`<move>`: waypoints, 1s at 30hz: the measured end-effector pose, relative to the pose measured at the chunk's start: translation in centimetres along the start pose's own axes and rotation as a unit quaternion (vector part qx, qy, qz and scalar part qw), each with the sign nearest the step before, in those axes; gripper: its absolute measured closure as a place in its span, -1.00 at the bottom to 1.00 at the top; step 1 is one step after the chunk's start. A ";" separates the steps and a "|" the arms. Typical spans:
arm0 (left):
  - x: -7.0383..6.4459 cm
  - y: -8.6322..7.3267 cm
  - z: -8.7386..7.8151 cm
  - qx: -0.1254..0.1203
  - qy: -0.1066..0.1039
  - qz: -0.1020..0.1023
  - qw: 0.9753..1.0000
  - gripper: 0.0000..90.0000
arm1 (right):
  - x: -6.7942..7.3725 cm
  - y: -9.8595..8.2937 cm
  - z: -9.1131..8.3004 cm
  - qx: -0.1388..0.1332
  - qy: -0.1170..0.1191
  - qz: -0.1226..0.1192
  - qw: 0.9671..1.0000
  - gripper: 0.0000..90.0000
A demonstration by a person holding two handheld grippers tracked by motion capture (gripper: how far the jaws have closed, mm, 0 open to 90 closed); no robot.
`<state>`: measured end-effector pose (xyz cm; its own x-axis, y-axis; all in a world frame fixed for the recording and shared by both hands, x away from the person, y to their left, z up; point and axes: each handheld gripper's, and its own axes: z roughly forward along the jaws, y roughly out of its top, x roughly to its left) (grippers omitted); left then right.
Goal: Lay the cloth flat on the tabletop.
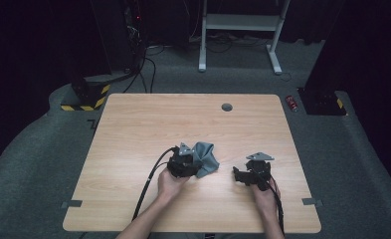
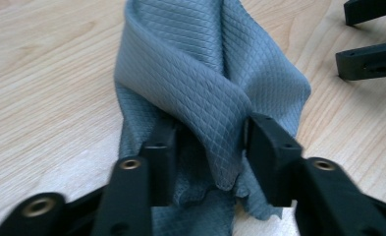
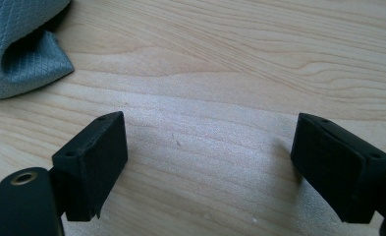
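Grey quilted microfibre cloth is bunched up a bit right of the middle of my light wooden counter, toward my side of it. My left gripper has its jaws pinched in on a raised fold of that cloth, so the diamond-patterned fabric arches up between them and spills out underneath in a crumpled edge. From the high view the left gripper sits right against the cloth, with my left hand behind it and the black cable trailing back toward me.

My right gripper has its jaws spread wide over bare wood, nothing between them, hovering low by the look of it. The cloth's corner shows off at the upper left of that view, near but apart from the jaws. In the high view the right gripper is just to the right of the cloth, with a gap of counter in between.
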<state>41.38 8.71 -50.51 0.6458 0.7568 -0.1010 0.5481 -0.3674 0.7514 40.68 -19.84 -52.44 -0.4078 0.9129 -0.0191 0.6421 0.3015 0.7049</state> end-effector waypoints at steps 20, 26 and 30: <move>0.6 -3.4 -1.2 0.005 0.073 0.002 0.997 -0.14 | 0.5 -0.3 -0.3 -0.001 0.019 -0.016 1.000 -0.66; 0.5 -3.6 -1.0 -0.005 0.079 -0.001 0.997 -0.18 | 0.5 -0.2 -0.4 -0.011 0.019 -0.015 1.000 -0.38; 0.5 -3.6 -1.0 -0.003 0.081 -0.004 0.997 -0.23 | 0.5 -0.1 -0.8 -0.007 0.009 -0.011 1.000 0.09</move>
<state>39.21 11.00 -52.61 0.5466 0.8374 -0.0009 0.5491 -0.3576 0.7554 39.93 -19.62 -51.96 -0.4336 0.9009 -0.0215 0.6238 0.3173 0.7143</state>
